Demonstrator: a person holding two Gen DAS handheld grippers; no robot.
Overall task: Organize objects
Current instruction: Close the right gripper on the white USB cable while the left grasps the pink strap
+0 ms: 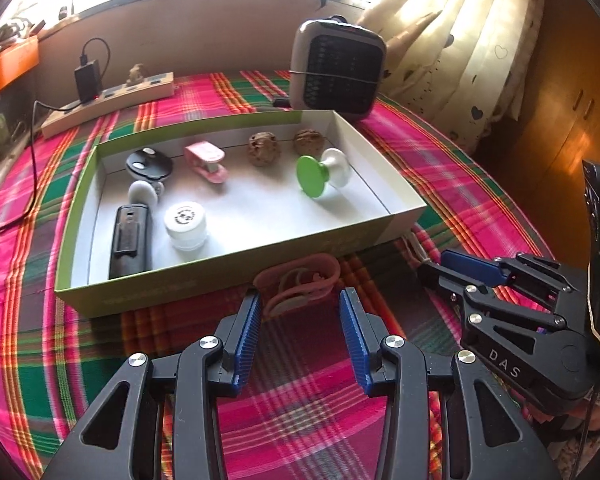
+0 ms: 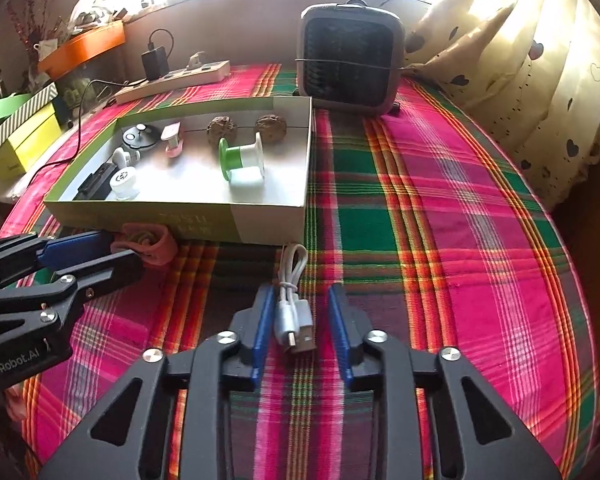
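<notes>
A shallow green-and-white box (image 1: 228, 268) (image 2: 268, 224) on the plaid cloth holds a green-and-white spool (image 1: 320, 174) (image 2: 242, 158), two walnuts (image 1: 264, 148), a pink stapler (image 1: 206, 160), a black disc, a white cap (image 1: 186, 224) and a black clip case (image 1: 130, 240). A pink rubber band bundle (image 1: 300, 280) (image 2: 148, 242) lies just in front of the box. My left gripper (image 1: 298, 304) is open, its tips either side of the bundle. My right gripper (image 2: 298, 304) is open around a coiled white USB cable (image 2: 292, 304).
A small grey fan heater (image 1: 338, 68) (image 2: 350, 60) stands behind the box. A power strip (image 1: 108, 100) with a black charger lies at the back left. Curtains (image 2: 520, 80) hang on the right. Yellow-green boxes (image 2: 24, 136) sit at the far left.
</notes>
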